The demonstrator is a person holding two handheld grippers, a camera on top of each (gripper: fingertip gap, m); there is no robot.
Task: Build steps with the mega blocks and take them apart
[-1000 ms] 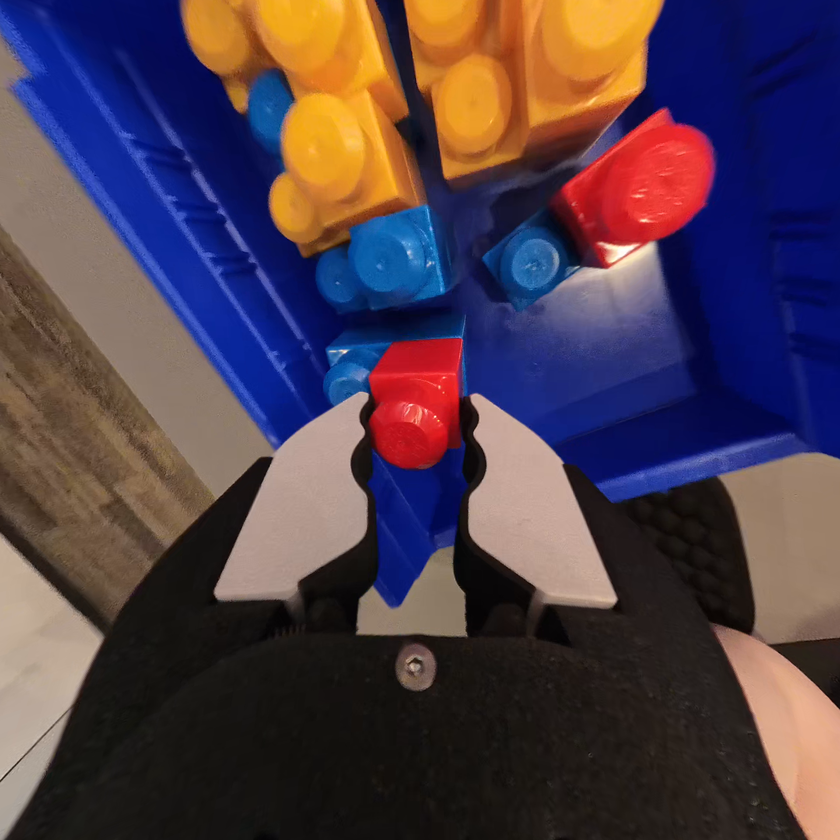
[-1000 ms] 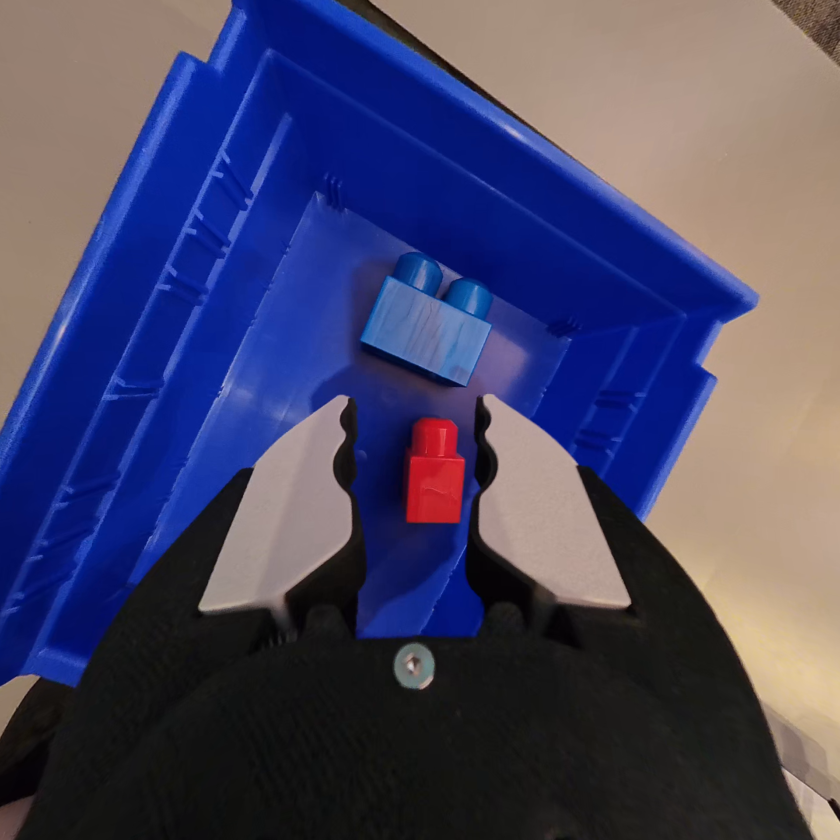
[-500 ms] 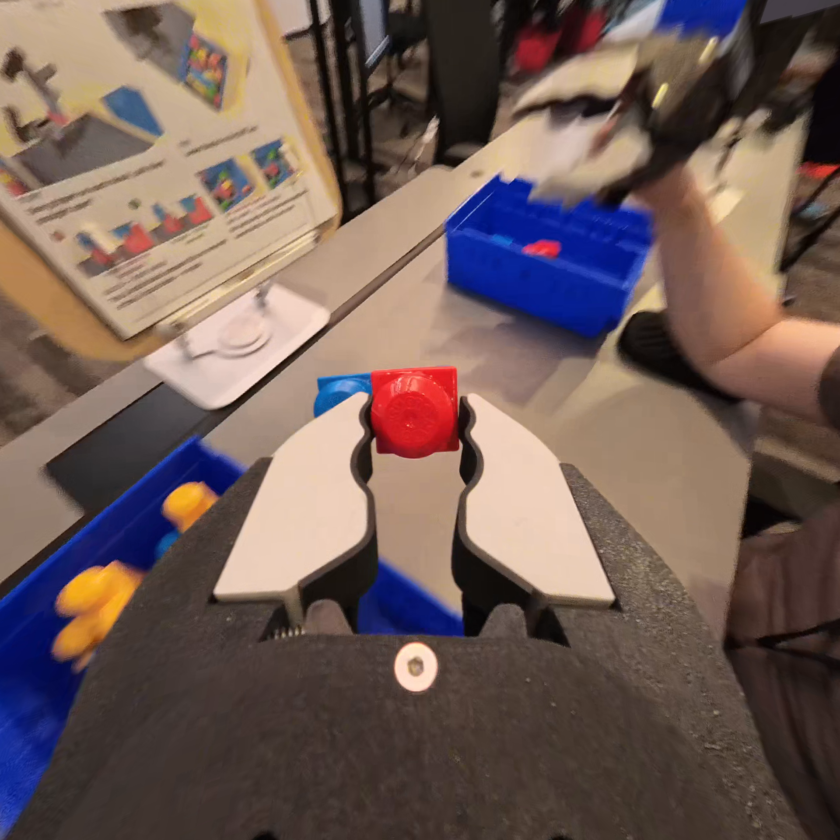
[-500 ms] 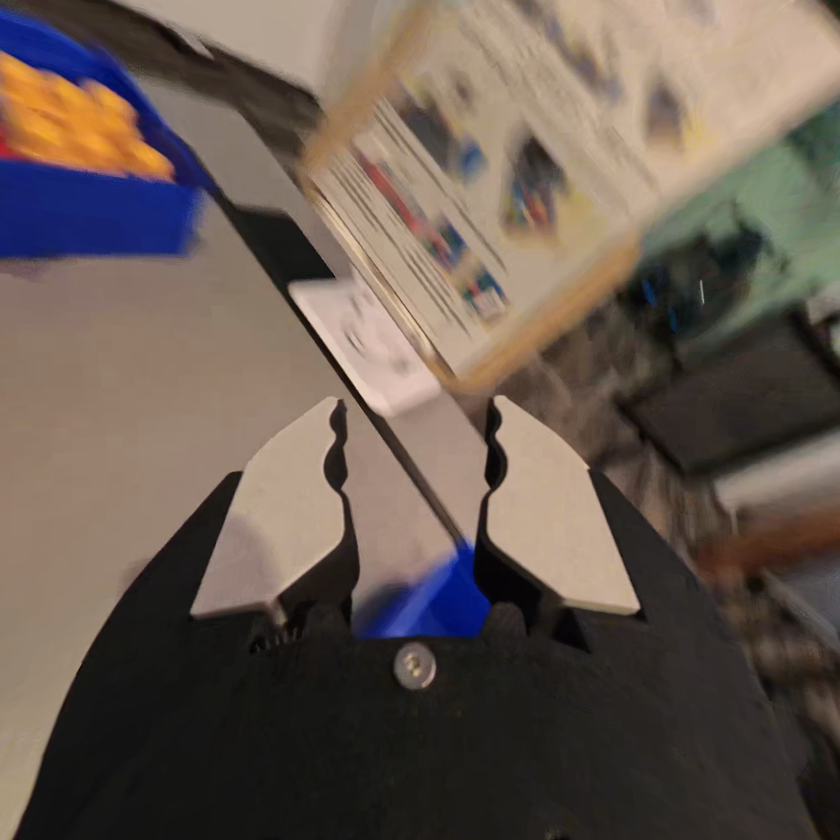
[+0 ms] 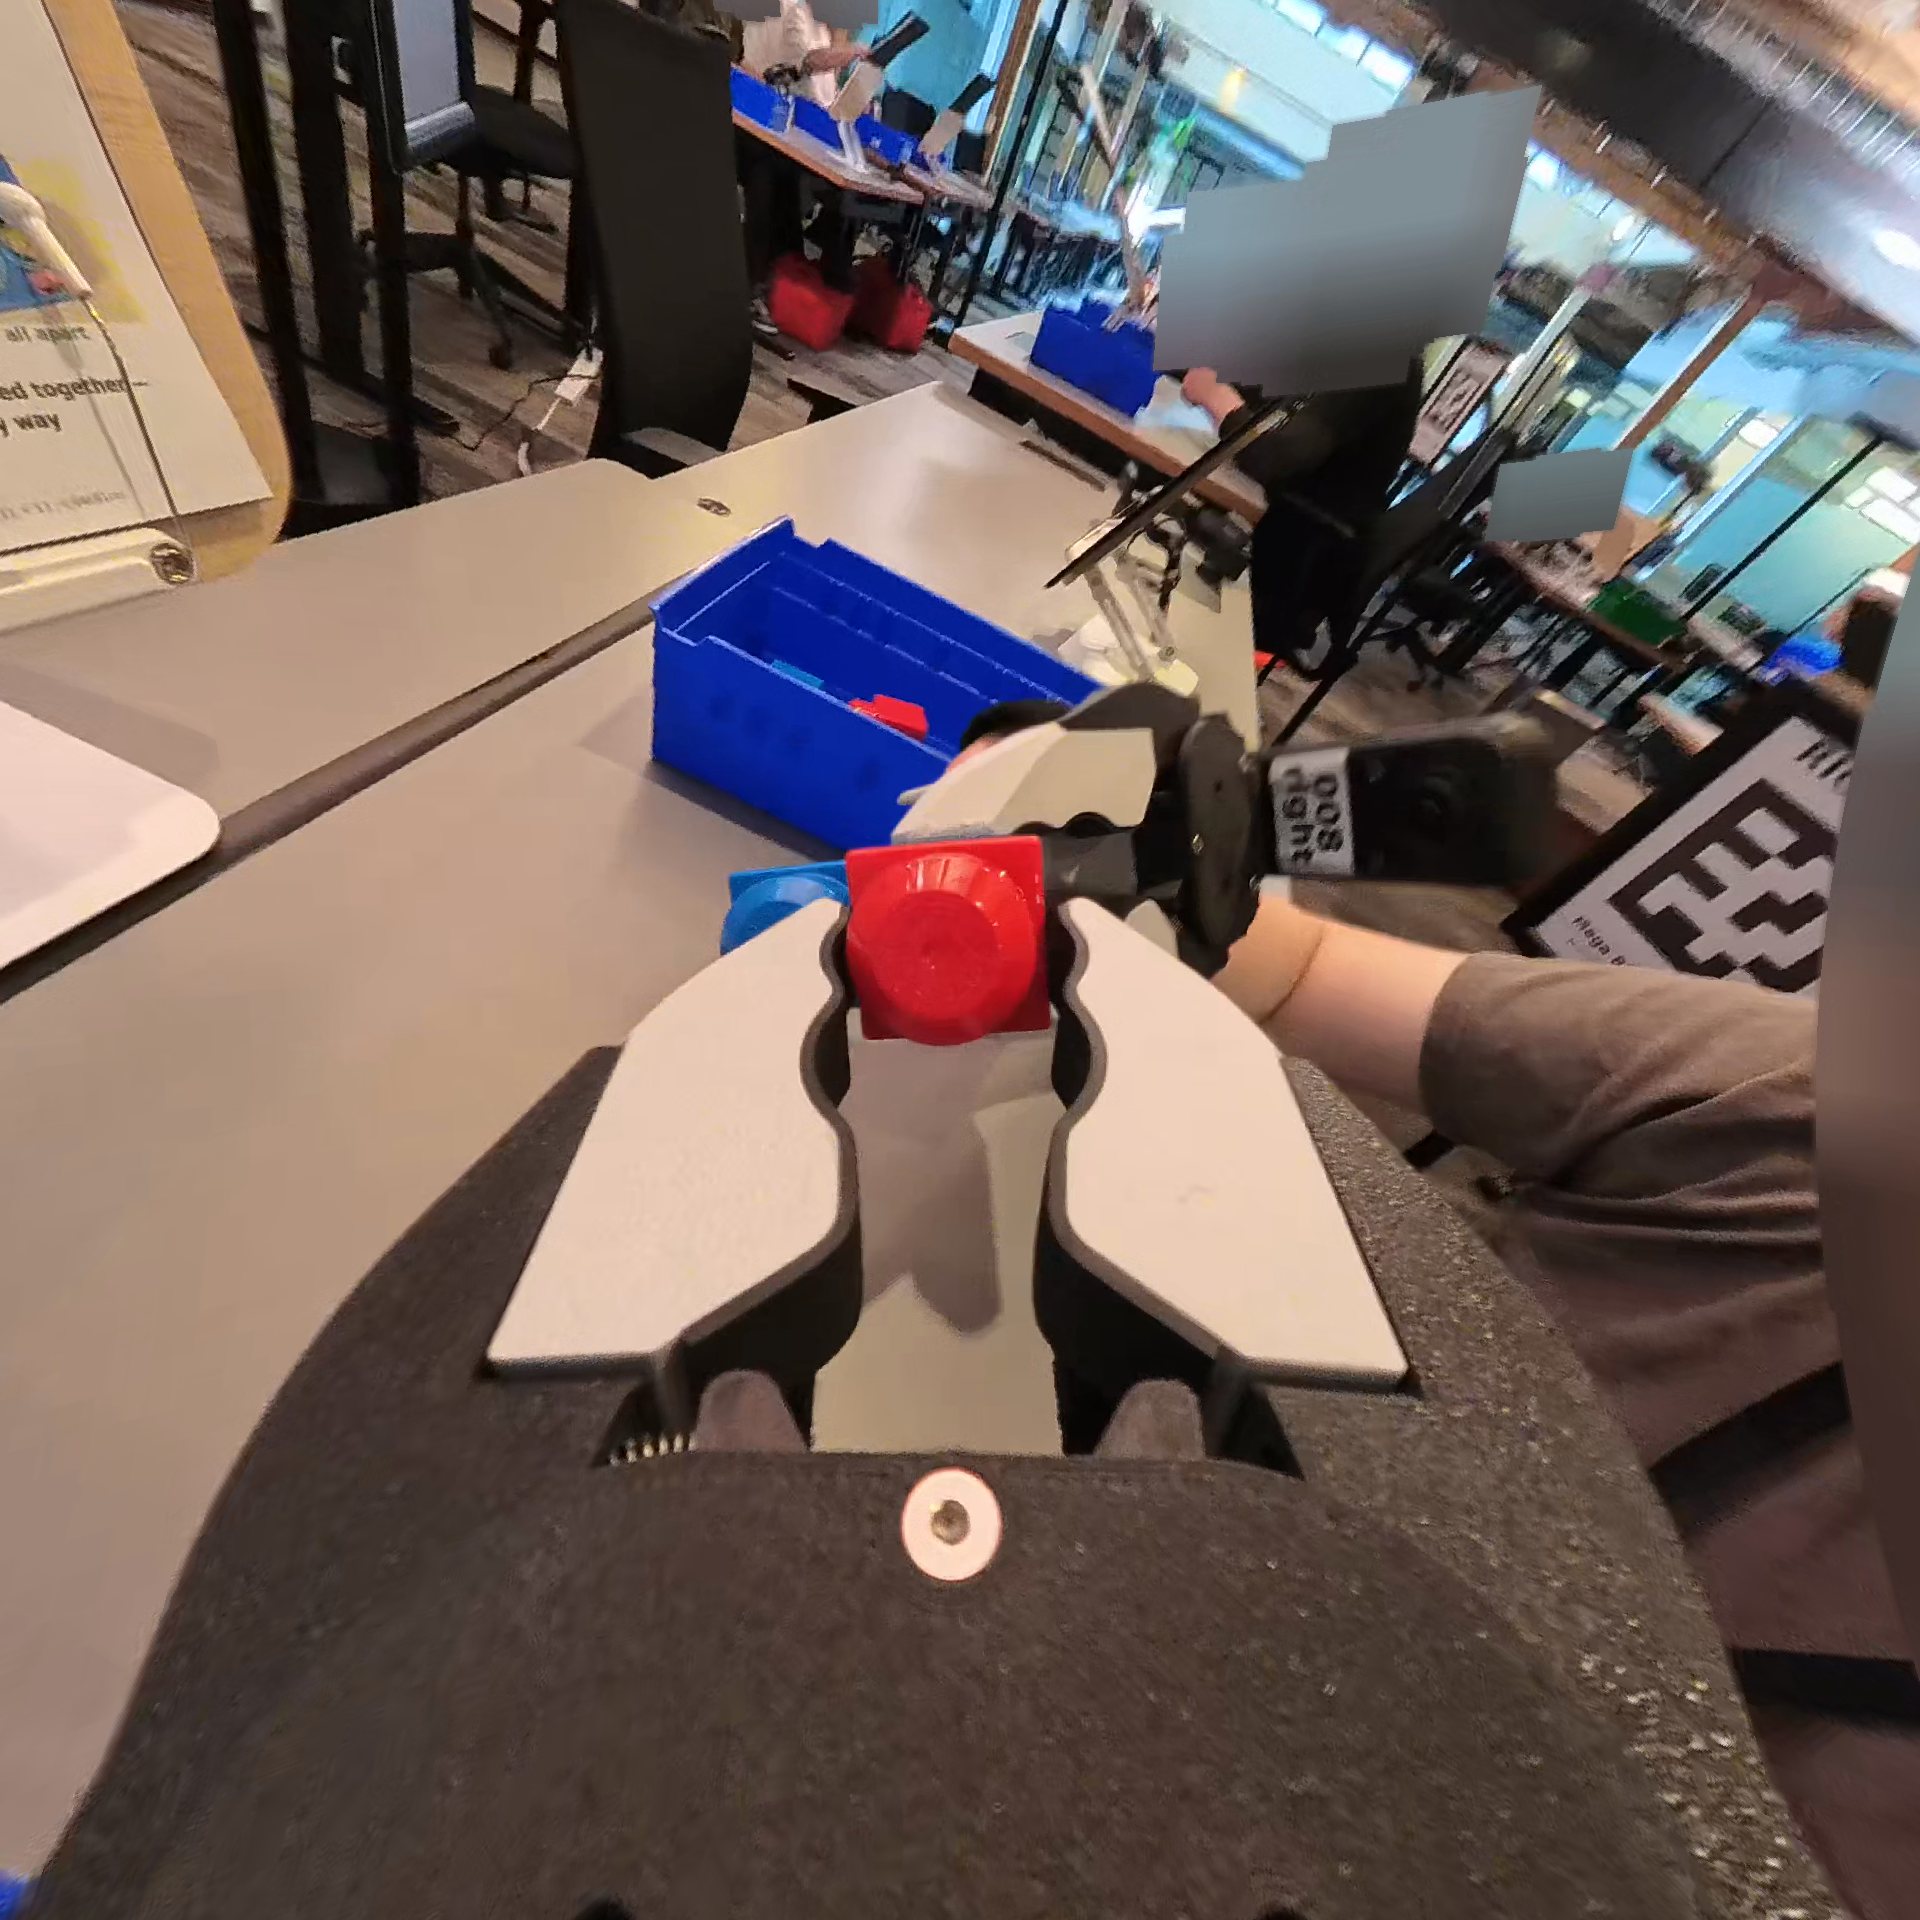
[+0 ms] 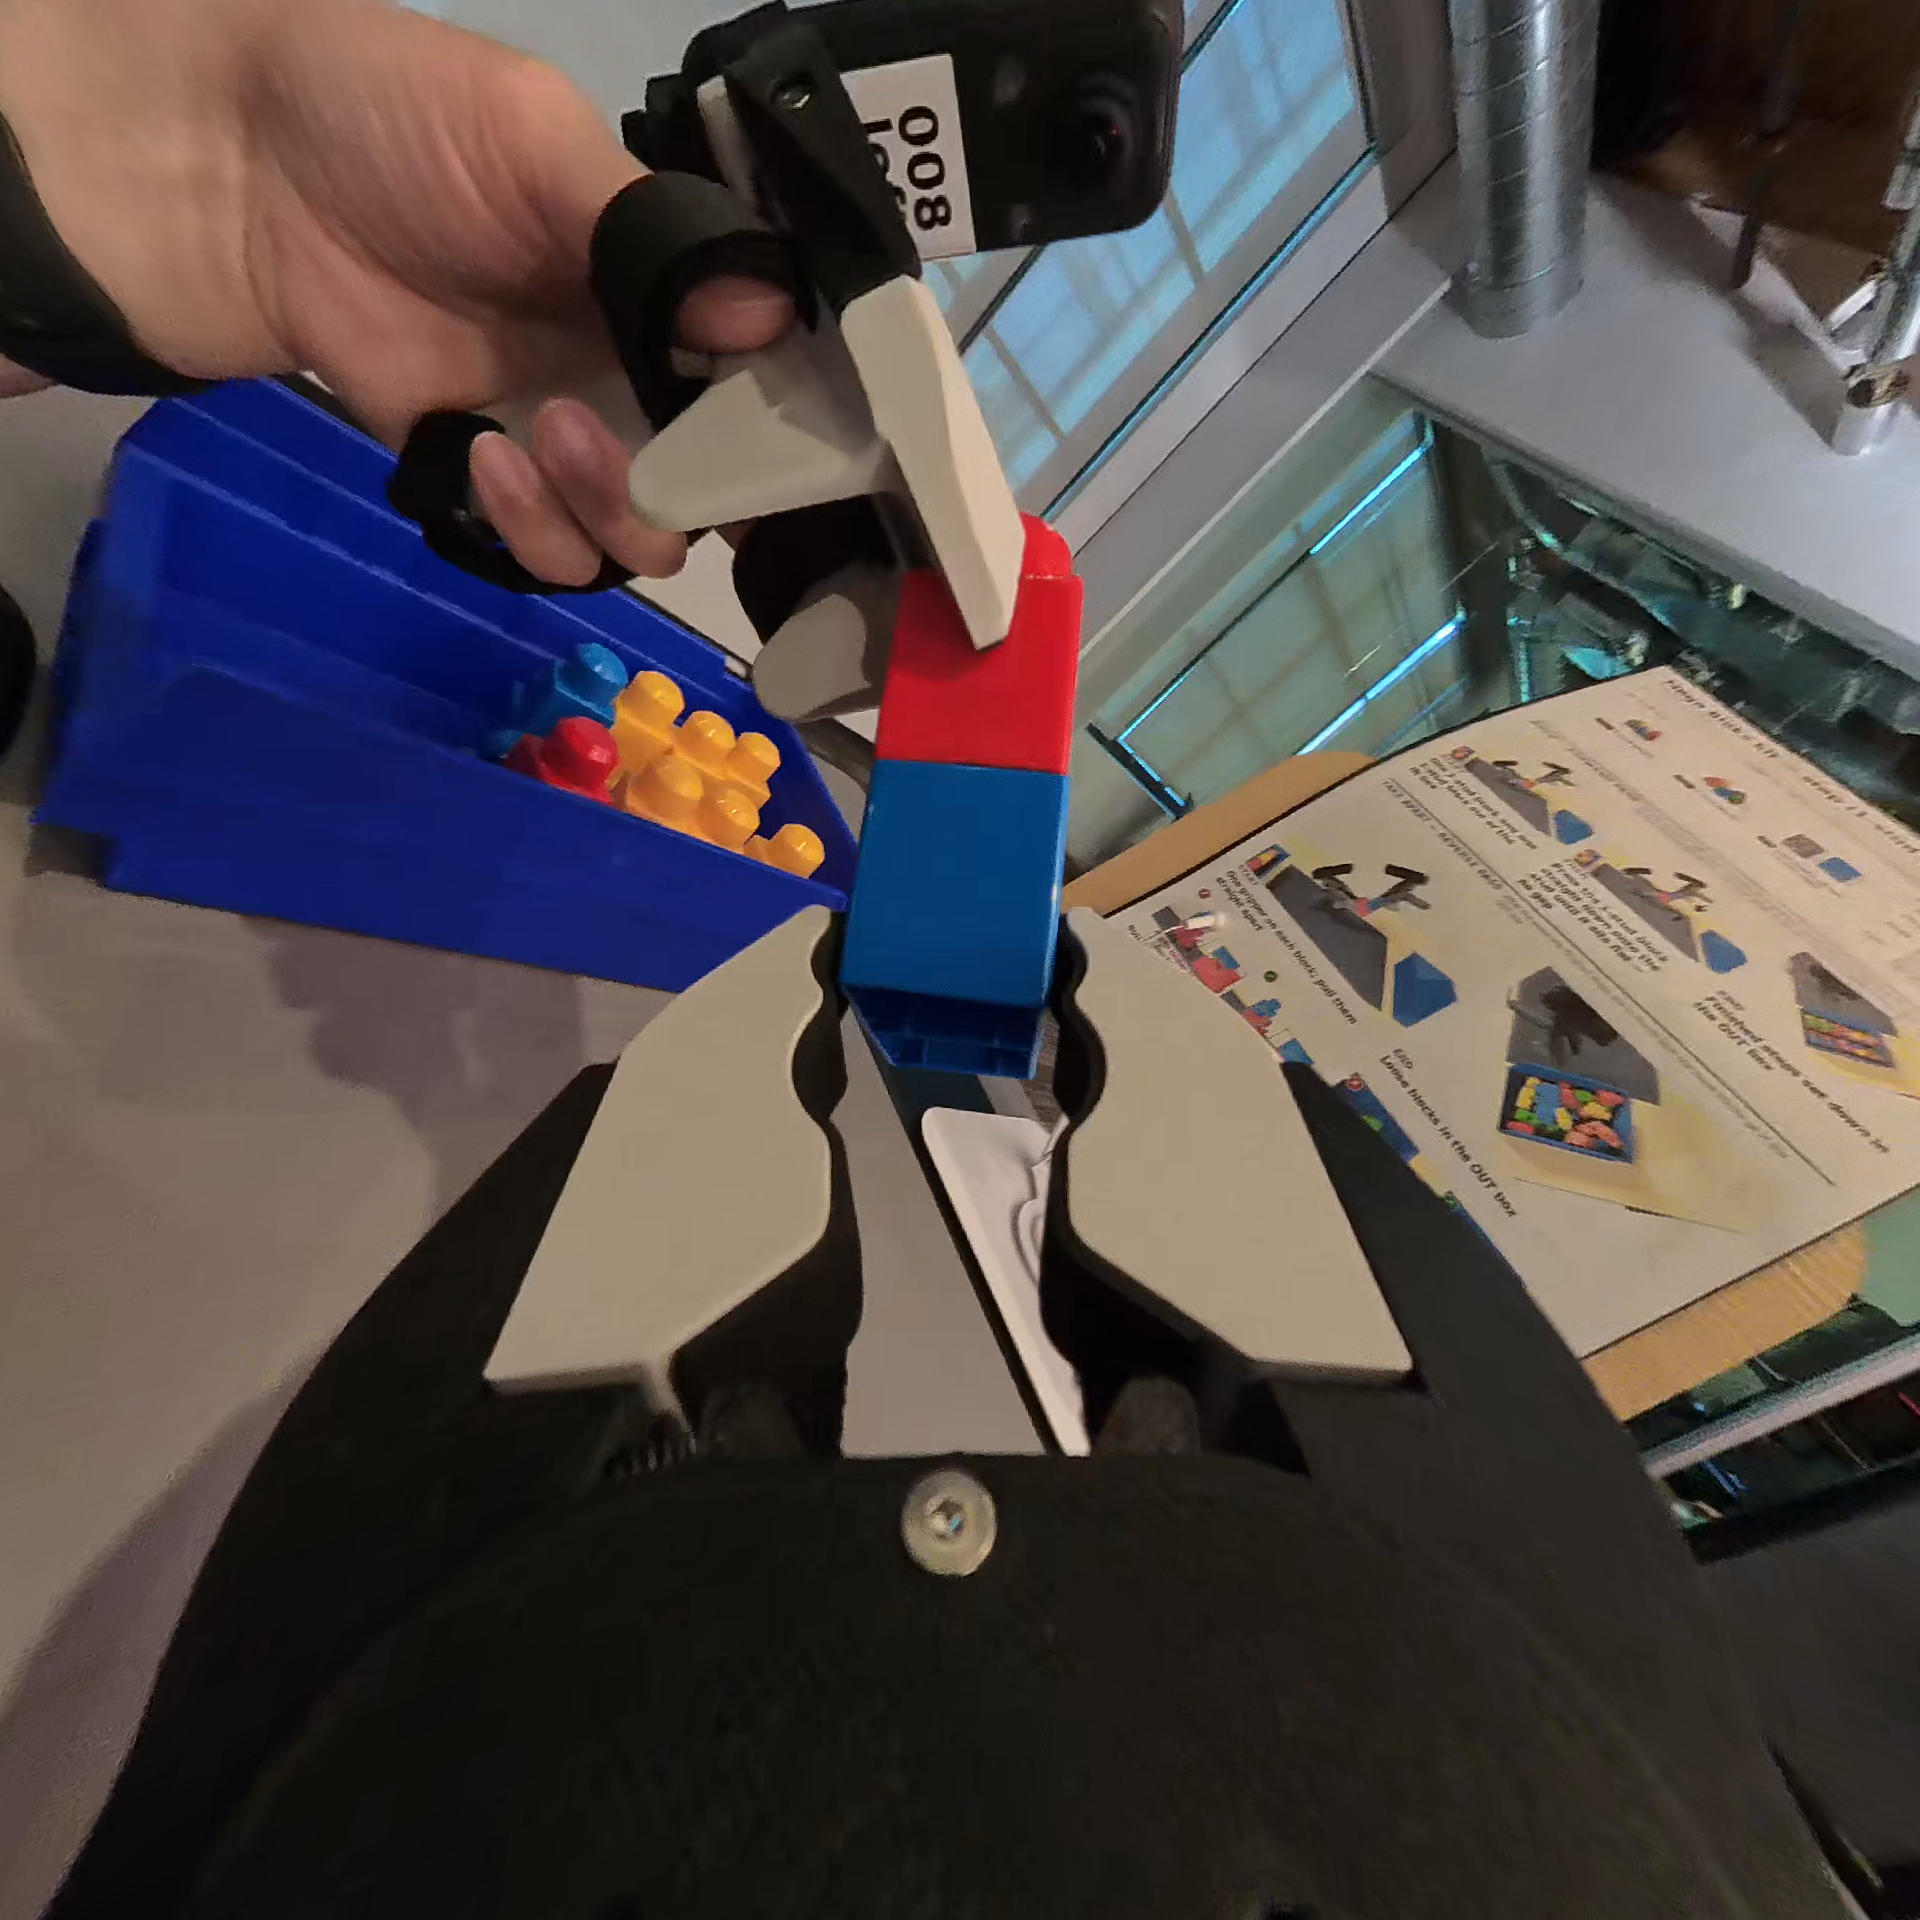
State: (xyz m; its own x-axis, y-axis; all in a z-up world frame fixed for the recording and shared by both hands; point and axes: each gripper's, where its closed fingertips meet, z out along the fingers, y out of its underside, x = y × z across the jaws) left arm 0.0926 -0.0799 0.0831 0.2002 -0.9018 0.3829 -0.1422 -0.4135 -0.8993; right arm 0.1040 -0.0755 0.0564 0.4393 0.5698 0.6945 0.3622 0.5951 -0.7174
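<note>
My left gripper is shut on a red one-stud block, held in the air over the grey table. A blue block is joined to the red one and shows behind it. In the right wrist view the red block sits on the blue block, and my right gripper has its fingers against both sides of the blue block. The left gripper grips the red block from above. The right gripper also shows in the left wrist view.
A blue bin holds yellow, red and blue blocks. A second blue bin holds a red block. An instruction sheet on a white stand is at the table's far side. A person's arm is at right. Left and right tips are no more than a few centimetres apart.
Both grippers left their bins and met above the table. The left carried the red-on-blue pair out of the full bin. The right, empty before, now clasps the blue block.
</note>
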